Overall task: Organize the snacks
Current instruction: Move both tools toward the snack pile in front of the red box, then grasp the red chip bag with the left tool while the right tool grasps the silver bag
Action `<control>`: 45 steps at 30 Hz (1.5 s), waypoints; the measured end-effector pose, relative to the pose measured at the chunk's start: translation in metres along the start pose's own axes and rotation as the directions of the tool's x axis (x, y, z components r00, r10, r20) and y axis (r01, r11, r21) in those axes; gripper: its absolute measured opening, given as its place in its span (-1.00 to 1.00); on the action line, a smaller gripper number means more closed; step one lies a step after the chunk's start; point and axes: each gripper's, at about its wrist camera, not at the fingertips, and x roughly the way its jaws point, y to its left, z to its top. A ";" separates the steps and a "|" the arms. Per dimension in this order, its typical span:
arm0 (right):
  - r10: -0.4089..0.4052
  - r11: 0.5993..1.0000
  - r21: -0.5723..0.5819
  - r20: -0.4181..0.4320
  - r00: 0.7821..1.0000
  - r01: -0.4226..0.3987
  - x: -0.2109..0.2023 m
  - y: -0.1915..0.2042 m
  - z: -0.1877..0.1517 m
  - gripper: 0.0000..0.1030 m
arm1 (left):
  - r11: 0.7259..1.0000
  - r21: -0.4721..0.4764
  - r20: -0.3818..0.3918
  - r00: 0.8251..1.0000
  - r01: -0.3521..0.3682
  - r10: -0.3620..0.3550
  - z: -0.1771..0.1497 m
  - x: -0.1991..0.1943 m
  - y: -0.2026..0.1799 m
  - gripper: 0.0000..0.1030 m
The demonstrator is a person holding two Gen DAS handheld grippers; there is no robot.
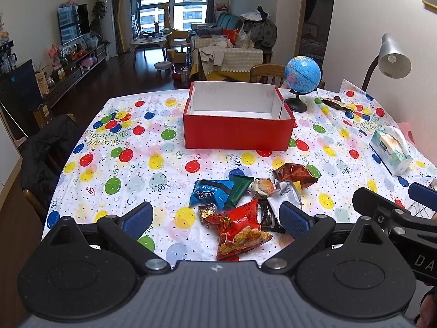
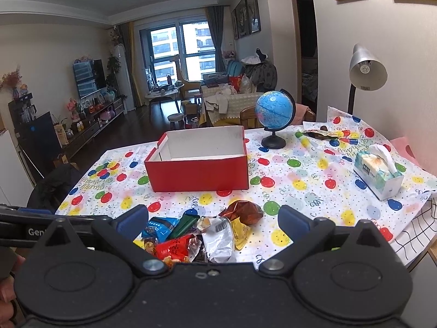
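A lived-in home: flat black television (image 2: 88, 78), cloth-draped sofa (image 1: 226, 57), balloon-print cloth on the dining counter (image 1: 164, 147).

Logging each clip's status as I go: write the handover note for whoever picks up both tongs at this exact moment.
Left tongs: open, holding nothing, above the snack pile.
Right tongs: open, holding nothing, also over the pile.
Red box: beyond the pile, no snacks visible inside.
One more wrapped snack lies near the globe.
Done: nothing boxed yet.
Left: move every packet into the box.
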 end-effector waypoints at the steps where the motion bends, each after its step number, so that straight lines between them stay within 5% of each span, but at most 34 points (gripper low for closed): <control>1: 0.002 1.000 -0.001 0.002 1.000 -0.002 0.000 0.000 -0.001 0.97 | 1.000 -0.001 0.002 1.000 -0.001 0.001 0.000 -0.001 0.000 0.93; 23: 0.039 0.999 -0.030 0.024 0.999 -0.039 -0.003 -0.012 0.000 0.97 | 0.999 -0.029 0.033 0.999 -0.032 0.033 0.001 -0.010 -0.014 0.93; 34: 0.080 0.996 -0.041 0.001 0.997 -0.080 0.006 -0.018 -0.003 0.97 | 0.997 -0.059 -0.013 0.999 -0.053 0.053 -0.003 0.001 -0.013 0.93; 45: -0.017 1.000 -0.004 -0.047 0.999 0.017 0.041 -0.025 -0.003 0.96 | 0.989 -0.114 -0.089 0.993 -0.093 0.083 0.013 0.051 0.011 0.93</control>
